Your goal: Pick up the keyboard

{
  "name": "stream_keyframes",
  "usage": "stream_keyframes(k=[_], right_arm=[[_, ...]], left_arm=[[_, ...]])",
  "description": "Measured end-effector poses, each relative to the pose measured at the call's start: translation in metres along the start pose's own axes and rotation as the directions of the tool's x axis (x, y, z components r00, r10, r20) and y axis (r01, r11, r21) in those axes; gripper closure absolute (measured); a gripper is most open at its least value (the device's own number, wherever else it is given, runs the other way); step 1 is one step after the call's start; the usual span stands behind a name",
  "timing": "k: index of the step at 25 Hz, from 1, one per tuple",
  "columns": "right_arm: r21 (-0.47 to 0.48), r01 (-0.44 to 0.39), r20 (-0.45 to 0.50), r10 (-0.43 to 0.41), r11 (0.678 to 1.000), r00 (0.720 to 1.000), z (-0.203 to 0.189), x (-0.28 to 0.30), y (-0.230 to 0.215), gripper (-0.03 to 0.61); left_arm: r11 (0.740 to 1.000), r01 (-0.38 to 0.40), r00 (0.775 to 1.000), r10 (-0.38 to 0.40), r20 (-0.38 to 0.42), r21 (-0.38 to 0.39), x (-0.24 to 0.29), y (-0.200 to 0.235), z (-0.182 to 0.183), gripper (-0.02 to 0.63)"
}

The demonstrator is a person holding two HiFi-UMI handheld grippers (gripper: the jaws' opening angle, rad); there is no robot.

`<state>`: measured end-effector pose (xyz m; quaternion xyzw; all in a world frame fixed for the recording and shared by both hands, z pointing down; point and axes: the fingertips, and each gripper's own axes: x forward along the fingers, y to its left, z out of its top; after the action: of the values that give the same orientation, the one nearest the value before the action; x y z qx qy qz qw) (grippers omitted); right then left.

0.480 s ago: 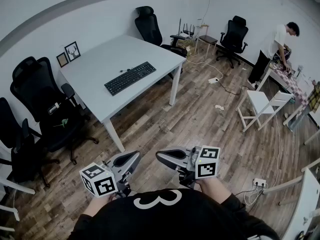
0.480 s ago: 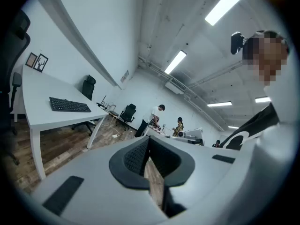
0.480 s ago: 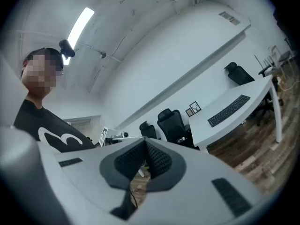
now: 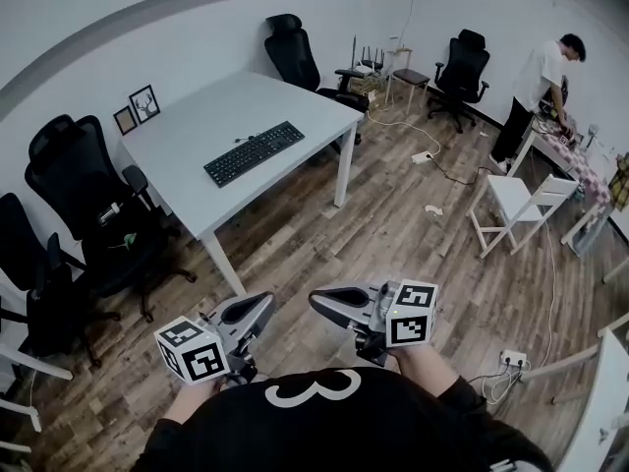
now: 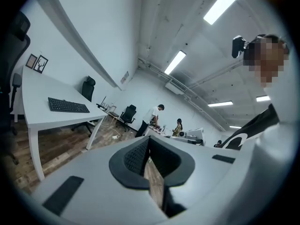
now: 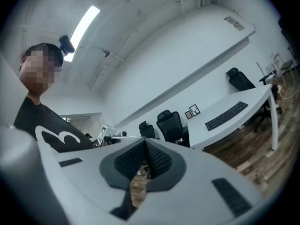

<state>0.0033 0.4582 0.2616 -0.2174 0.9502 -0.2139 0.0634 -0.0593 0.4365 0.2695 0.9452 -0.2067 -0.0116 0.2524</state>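
A black keyboard point(image 4: 255, 152) lies at an angle on the white table point(image 4: 187, 126) against the far wall. Both grippers hang low in front of the person's body, well short of the table, over the wooden floor. My left gripper point(image 4: 265, 305) is shut and holds nothing. My right gripper point(image 4: 316, 301) is also shut and holds nothing. In the left gripper view the keyboard point(image 5: 68, 105) shows far off at the left, beyond the closed left gripper point(image 5: 149, 144). In the right gripper view the keyboard point(image 6: 225, 116) lies at the right, beyond the closed right gripper point(image 6: 144, 149).
Black office chairs point(image 4: 84, 205) stand left of the table, and another chair point(image 4: 295, 52) behind it. Two framed pictures point(image 4: 135, 108) lean on the wall. A white chair point(image 4: 516, 205) and a person point(image 4: 539, 87) at a desk are at the right. Cables point(image 4: 423, 155) lie on the floor.
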Motion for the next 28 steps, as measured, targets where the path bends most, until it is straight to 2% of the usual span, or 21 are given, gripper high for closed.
stream_keyframes(k=[4, 16, 20, 28], right_arm=[[0.003, 0.001, 0.009, -0.001, 1.0, 1.0, 0.0, -0.01, -0.005, 0.569], [0.073, 0.047, 0.032, -0.05, 0.996, 0.998, -0.003, -0.043, -0.022, 0.569], [0.109, 0.106, 0.009, -0.108, 0.988, 0.994, -0.012, -0.049, -0.04, 0.569], [0.172, 0.144, -0.01, -0.144, 0.974, 0.989, -0.017, -0.049, -0.089, 0.569]], left_arm=[[1.0, 0.007, 1.0, -0.006, -0.014, 0.024, 0.01, -0.005, -0.004, 0.601], [1.0, 0.007, 1.0, -0.008, -0.021, -0.011, 0.03, -0.01, -0.015, 0.601], [0.999, 0.013, 0.999, -0.014, -0.035, -0.034, 0.04, -0.001, -0.018, 0.601], [0.996, 0.016, 0.998, -0.02, -0.052, -0.088, 0.073, 0.04, -0.019, 0.6]])
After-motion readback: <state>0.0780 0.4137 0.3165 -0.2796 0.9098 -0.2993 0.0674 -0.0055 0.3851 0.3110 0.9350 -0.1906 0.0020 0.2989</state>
